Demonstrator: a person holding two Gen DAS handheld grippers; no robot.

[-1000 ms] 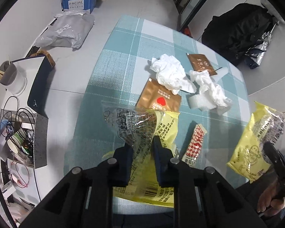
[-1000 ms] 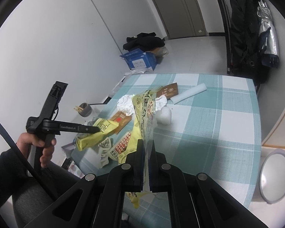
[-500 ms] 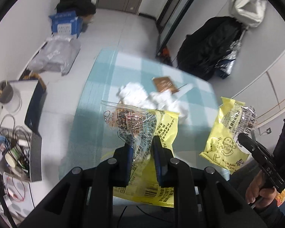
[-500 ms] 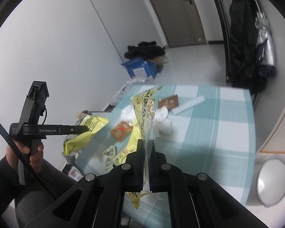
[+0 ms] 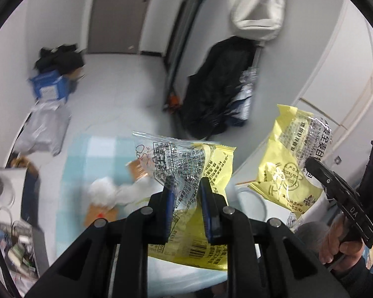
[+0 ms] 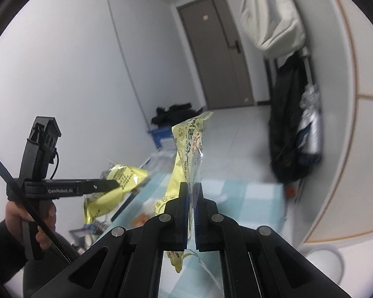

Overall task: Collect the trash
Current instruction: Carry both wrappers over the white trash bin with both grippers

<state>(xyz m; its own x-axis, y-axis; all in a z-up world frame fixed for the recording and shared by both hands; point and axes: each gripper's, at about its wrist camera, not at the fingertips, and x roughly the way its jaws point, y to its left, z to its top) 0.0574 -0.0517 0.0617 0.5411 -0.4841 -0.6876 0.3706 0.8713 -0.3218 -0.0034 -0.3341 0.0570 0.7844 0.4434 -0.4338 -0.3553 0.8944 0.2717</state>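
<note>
My left gripper (image 5: 186,188) is shut on a yellow and clear snack wrapper (image 5: 191,161), which hangs in the air above the teal checked tablecloth (image 5: 87,164). The right gripper (image 6: 192,188) is shut on a second yellow wrapper (image 6: 189,149), seen edge-on and standing upright. In the left wrist view that second wrapper (image 5: 286,164) hangs at the right, from the right gripper (image 5: 313,166). In the right wrist view the left gripper (image 6: 112,185) and its wrapper (image 6: 121,181) are at the left. Crumpled white tissues (image 5: 104,193) and brown sachets (image 5: 136,171) lie blurred on the cloth below.
A white round bin (image 6: 323,265) stands on the floor right of the table. Dark coats (image 5: 216,94) hang by the wall beyond it. A blue box (image 5: 49,87) and a grey bag (image 5: 44,129) lie on the floor at left, and a cluttered desk (image 5: 7,223) sits at the lower left.
Both grippers have risen with their wrappers still held. The table has dropped lower in both views, and the door, walls and hanging coats now fill more of them.
</note>
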